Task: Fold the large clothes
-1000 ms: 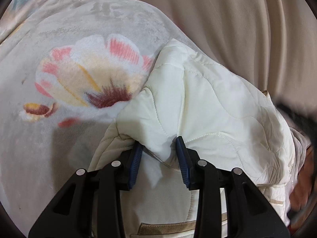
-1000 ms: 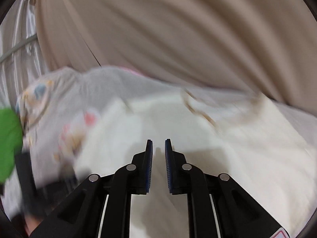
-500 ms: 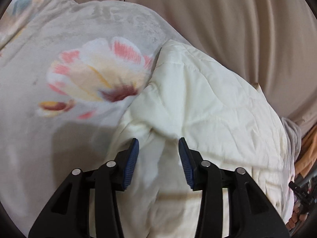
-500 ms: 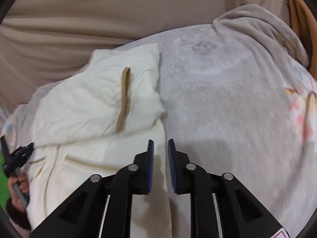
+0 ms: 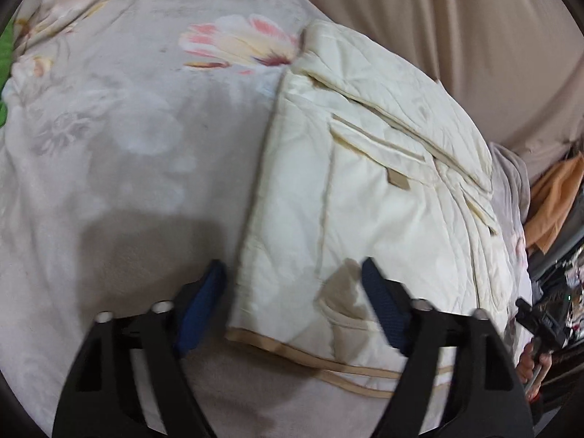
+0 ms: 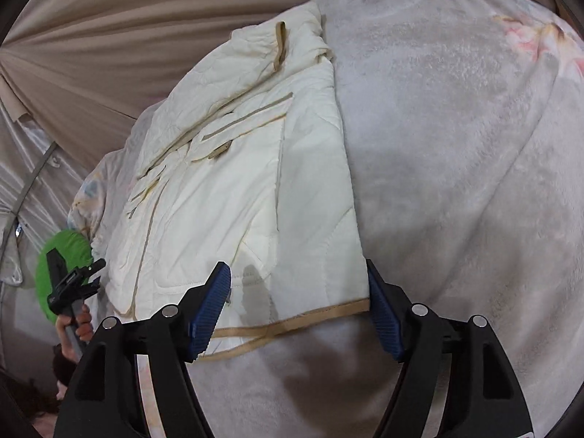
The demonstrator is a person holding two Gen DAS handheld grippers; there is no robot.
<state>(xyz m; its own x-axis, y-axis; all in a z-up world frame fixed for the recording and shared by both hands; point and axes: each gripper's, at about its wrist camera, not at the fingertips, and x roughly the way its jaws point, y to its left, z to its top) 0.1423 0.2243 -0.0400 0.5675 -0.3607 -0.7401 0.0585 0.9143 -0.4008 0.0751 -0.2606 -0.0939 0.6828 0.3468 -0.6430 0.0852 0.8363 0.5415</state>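
Evidently ready for another fold, the cream quilted tan-trimmed jacket (image 6: 255, 189) lay on the grey floral fleece blanket (image 6: 456, 146); both hand-held grippers, left (image 5: 292, 292) and right (image 6: 297, 292), had just been opening, jaws wide and empty above its near hem corners.

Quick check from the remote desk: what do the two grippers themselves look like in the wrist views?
Both look alike. The left gripper and the right gripper each have two matte black angular fingers with cut-out slots and round silver fasteners, tipped with textured dark blue pads. No cables or sleeves show near them.
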